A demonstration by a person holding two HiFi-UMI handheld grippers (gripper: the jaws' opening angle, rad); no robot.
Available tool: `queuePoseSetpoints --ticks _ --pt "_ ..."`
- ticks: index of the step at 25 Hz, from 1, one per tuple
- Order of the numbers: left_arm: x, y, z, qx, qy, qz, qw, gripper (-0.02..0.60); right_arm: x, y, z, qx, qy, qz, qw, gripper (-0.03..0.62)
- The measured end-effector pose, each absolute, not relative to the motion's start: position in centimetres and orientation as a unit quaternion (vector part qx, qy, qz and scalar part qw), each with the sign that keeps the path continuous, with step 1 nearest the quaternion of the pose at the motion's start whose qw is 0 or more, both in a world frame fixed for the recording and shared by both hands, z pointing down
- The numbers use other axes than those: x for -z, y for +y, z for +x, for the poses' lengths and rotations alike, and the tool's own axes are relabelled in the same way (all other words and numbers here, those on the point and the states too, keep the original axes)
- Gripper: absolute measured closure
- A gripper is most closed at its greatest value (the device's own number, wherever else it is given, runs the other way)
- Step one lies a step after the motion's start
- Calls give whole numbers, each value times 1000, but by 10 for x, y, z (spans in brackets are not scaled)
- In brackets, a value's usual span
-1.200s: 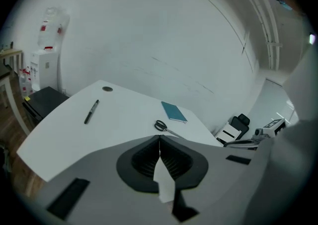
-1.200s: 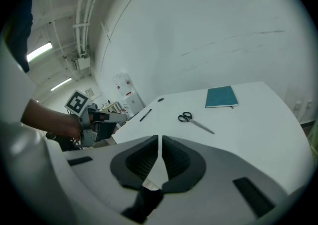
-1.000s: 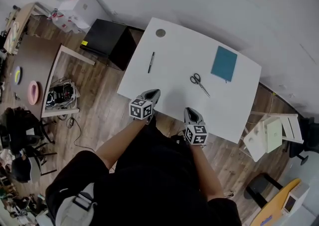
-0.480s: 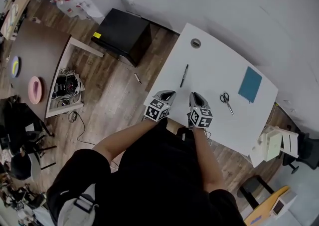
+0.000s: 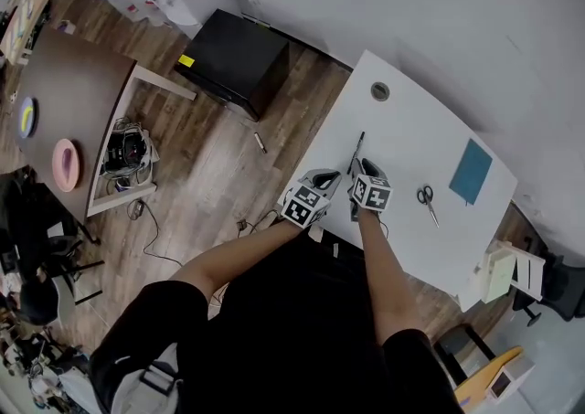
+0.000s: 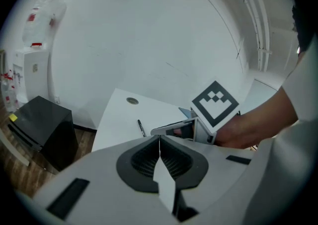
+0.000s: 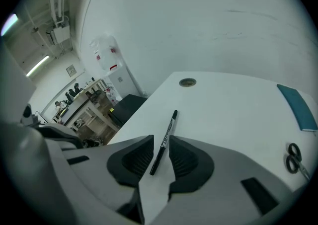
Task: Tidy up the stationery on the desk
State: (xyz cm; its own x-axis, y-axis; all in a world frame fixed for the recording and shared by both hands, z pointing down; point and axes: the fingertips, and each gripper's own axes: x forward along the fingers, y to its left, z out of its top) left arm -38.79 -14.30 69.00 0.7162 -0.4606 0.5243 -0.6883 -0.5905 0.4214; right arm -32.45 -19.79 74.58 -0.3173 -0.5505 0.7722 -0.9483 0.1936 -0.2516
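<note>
The black pen (image 7: pixel 164 142) lies flat near the left edge of the white desk (image 5: pixel 402 133), between the spread jaws of the right gripper (image 5: pixel 363 165). These have just been opening and do not press on it. The left gripper (image 6: pixel 159 139) is clenched and empty. From the pen, the scissors (image 5: pixel 427 202) at 4 o'clock and the blue notebook (image 5: pixel 472 171) at 3 o'clock lie scattered, so tidying seems barely begun. The print on the pen's barrel is too small to read.
</note>
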Motion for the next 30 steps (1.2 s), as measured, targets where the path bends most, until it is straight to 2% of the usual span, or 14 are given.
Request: queuePoseSetpoints --ticks 12,15,25,30 --pt "-709 -156 -403 -183 -339 859 336 566 -783 -223 -330 -365 -681 550 317 502" --pt "-709 -161 -407 -180 -345 856 340 566 -783 -224 -330 -361 -680 552 322 521" --pt "-716 -155 -395 -210 -333 860 325 566 -759 -201 -312 -407 -683 553 249 533" --pt "-708 -143 -361 -230 -339 862 298 566 -734 -173 -283 -413 -691 556 208 534"
